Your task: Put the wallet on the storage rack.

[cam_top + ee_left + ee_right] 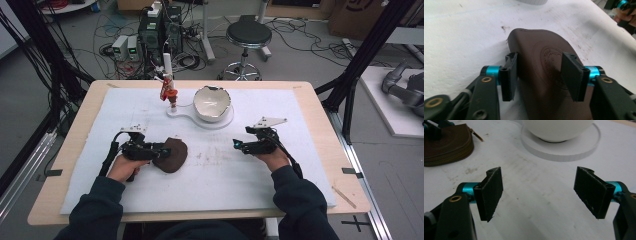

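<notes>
A brown leather pouch (171, 154) lies on the white mat (280, 185), left of middle toward the near edge. The left gripper (540, 75) has its jaws apart, straddling the pouch without pinching it. The right gripper (546, 192) hangs open over bare mat. The pouch looks soft, light and floppy; its zippered rim should give the firmest hold.

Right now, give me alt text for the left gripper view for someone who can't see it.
The left gripper is open, its two black jaws straddling a brown leather pouch with a round embossed stamp, lying on the white mat. The other hand's gripper is at the top right corner.
</notes>
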A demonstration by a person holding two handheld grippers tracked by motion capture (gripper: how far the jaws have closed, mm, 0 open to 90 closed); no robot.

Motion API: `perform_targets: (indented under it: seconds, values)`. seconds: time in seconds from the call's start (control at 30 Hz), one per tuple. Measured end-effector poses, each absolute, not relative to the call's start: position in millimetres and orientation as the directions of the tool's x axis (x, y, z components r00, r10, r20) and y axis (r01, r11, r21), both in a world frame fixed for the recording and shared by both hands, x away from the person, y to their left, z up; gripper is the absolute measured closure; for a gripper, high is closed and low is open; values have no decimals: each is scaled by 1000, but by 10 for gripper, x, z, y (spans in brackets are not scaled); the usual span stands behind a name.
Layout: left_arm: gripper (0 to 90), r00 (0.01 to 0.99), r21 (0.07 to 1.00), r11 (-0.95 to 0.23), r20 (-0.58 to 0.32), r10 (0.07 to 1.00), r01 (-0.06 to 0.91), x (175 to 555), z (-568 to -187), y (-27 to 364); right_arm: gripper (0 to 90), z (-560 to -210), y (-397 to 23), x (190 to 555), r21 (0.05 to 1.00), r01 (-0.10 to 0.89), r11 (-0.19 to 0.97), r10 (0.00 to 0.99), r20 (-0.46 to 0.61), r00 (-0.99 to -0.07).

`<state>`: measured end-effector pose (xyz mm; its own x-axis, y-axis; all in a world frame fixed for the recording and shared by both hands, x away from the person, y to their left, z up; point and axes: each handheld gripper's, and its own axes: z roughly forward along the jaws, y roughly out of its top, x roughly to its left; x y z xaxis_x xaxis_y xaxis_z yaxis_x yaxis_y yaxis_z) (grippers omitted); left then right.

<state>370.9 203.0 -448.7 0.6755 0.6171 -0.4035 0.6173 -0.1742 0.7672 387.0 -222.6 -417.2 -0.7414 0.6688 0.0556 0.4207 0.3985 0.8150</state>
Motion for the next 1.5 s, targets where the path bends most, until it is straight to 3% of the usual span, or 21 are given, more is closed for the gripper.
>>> perform_targets:
  seconds: [0.13,0.33,0.63,0.83,0.87,0.9,0.93,0.97,1.1,1.2,1.23,1.3,1.33,1.5]
  values:
    - [570,706,802,-172,-373,602,571,3689,-4446,1984,236,-4208,-2042,3865,816,413,406,607,97,-789]
    - [595,792,860,-237,-264,551,452,3613,-4359,1761,224,-4257,-1803,3865,822,394,410,513,149,-845]
    - [600,818,871,-254,-243,521,421,3589,-4347,1688,238,-4379,-1485,3866,804,382,457,406,194,-893]
    - [599,825,873,-251,-251,506,419,3591,-4355,1671,291,-4440,-1244,3918,790,378,482,348,223,-910]
    - [598,825,873,-248,-252,506,420,3595,-4358,1671,359,-4476,-1152,3922,775,365,516,326,217,-920]
    - [598,823,869,-258,-247,512,421,3595,-4363,1672,359,-4476,-1152,3922,775,365,516,326,217,-920]
    - [598,818,864,-257,-256,515,432,3603,-4367,1684,469,-4467,-1137,3933,773,346,532,288,219,-932]
    - [596,815,863,-251,-263,516,438,3606,-4372,1685,514,-4464,-1139,3936,777,329,536,269,213,-939]
    - [586,811,858,-247,-278,514,450,3619,-4387,1696,530,-4442,-1120,3898,777,304,552,269,179,-946]
    - [412,791,831,-242,-325,518,501,3648,-4425,1699,545,-4430,-1114,3880,782,268,563,261,139,-955]
    - [390,775,813,-230,-363,518,535,3664,-4448,1705,547,-4422,-1115,3872,782,249,571,255,119,-959]
    - [420,766,799,-218,-400,504,561,3678,-4462,1715,552,-4410,-1113,3857,783,230,578,251,98,-963]
    - [495,777,804,-221,-400,486,553,3672,-4455,1713,553,-4407,-1114,3856,784,226,579,250,93,-964]
    - [541,814,837,-217,-372,447,502,3641,-4412,1706,501,-4415,-1141,3879,785,255,565,248,134,-959]
